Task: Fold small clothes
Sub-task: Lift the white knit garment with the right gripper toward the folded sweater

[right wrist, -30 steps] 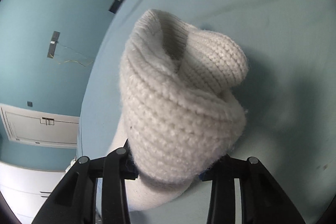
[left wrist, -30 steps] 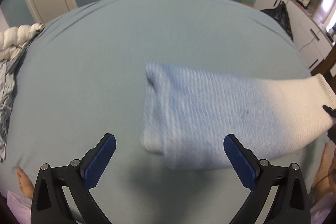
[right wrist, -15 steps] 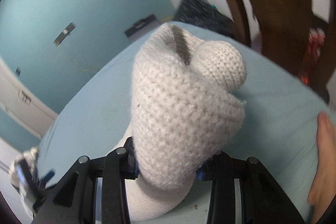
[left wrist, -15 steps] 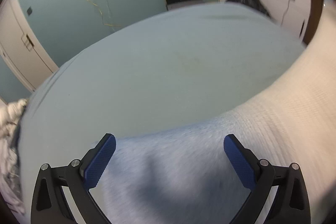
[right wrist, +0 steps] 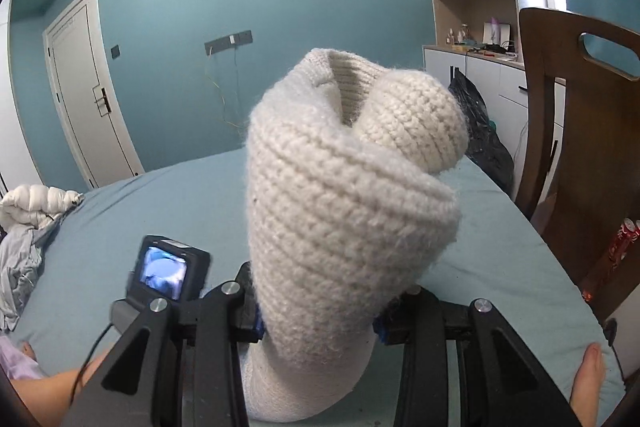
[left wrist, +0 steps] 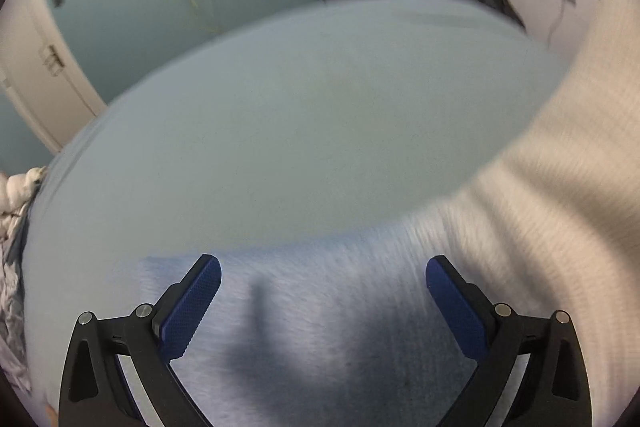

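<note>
A knitted piece, cream at one end and pale blue at the other, stretches across the light-blue bed sheet [left wrist: 300, 127]. Its blue end [left wrist: 340, 327] lies flat on the sheet, and my left gripper [left wrist: 323, 263] hovers open just over it, the blue pads apart on either side. The cream end [left wrist: 560, 187] rises up to the right. In the right wrist view that bunched cream end [right wrist: 344, 211] stands up between the fingers of my right gripper [right wrist: 318, 321], which is shut on it above the sheet [right wrist: 160, 211]. The left gripper's camera unit [right wrist: 168, 271] shows low on the left.
A heap of clothes [right wrist: 24, 227] lies at the bed's left edge. A wooden chair [right wrist: 580, 147] and a black bag [right wrist: 480, 131] stand past the right edge, with a red pack [right wrist: 616, 247] below. A person's forearm [right wrist: 44, 391] and a fingertip [right wrist: 588, 379] sit near the bed's front edge.
My left gripper has moved in over the blue end, still open. My right gripper has rolled upright and lifted the cream end, pulling the knit up to the right.
</note>
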A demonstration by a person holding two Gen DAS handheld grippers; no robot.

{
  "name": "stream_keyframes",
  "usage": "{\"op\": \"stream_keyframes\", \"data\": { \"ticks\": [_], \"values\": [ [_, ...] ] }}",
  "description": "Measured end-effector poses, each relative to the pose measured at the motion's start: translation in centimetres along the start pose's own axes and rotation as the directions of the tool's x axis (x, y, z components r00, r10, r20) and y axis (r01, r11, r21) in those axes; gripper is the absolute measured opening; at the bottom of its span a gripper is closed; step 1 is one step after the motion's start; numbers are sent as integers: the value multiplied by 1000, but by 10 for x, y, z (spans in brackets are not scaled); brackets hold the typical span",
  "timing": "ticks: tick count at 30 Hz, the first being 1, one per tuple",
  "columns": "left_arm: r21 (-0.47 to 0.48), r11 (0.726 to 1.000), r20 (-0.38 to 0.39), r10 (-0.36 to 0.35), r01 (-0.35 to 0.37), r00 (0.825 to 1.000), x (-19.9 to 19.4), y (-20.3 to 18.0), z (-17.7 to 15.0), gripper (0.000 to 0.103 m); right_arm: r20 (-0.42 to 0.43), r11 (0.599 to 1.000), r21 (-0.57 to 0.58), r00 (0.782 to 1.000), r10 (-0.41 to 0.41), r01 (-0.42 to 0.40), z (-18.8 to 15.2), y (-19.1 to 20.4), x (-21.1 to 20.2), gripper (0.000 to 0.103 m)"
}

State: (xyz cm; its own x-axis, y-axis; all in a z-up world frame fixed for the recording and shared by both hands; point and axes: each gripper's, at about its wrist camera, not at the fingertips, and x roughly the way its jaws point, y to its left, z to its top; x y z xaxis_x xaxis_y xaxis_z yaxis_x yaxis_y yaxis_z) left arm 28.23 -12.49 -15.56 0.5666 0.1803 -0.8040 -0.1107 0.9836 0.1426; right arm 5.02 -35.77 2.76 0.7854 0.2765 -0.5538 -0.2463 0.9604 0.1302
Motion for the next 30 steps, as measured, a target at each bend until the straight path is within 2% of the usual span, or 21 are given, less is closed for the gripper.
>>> {"op": "stream_keyframes", "data": {
  "ticks": [3,4,6,8,11,13,15,19,21,22,24,26,28,30],
  "values": [
    [-29,999,81,-12,14,997,-14,-2,6,103,-13,1000,5,1000,-15,15,-5,-2,4,33],
    [-21,999,87,-24,26,996,-12,-6,8,103,-16,1000,4,1000,-17,17,-5,2,3,33],
    [45,998,43,-53,51,998,1,-28,10,103,-17,1000,3,1000,-13,13,-4,5,2,33],
    [88,995,15,-48,47,999,13,-48,5,103,-7,1000,-8,1000,10,-10,-4,7,-4,33],
    [114,991,13,-66,64,998,21,-69,-1,103,-18,996,-73,999,42,-44,-7,25,-3,33],
    [123,990,-5,-75,75,997,23,-69,-6,103,-26,991,-130,999,42,-45,-15,38,1,33],
    [124,990,1,-72,71,997,10,-62,-12,103,-26,987,-151,998,50,-53,-19,42,4,33],
    [121,993,106,3,-16,994,-43,-38,-44,103,-12,992,-111,998,56,-57,-11,32,1,33],
    [166,986,149,12,-36,989,-61,-40,-63,103,-18,995,-84,998,54,-56,-8,27,3,33],
    [188,981,163,11,-42,987,-68,-43,-71,103,-24,996,-71,998,54,-55,-8,25,4,33],
    [245,970,186,-36,-10,982,-79,-61,-91,103,-35,996,-65,998,53,-56,-8,26,5,33],
    [278,961,163,-38,-9,986,-67,-83,-97,103,-39,996,-56,997,62,-64,-8,27,3,33],
    [206,978,123,-42,16,992,-58,-80,-102,103,-66,996,-38,995,76,-79,-6,29,4,33],
    [151,985,75,-89,77,993,-51,-72,-94,103,-94,996,-31,993,75,-78,-10,33,9,34]
  ]
}}
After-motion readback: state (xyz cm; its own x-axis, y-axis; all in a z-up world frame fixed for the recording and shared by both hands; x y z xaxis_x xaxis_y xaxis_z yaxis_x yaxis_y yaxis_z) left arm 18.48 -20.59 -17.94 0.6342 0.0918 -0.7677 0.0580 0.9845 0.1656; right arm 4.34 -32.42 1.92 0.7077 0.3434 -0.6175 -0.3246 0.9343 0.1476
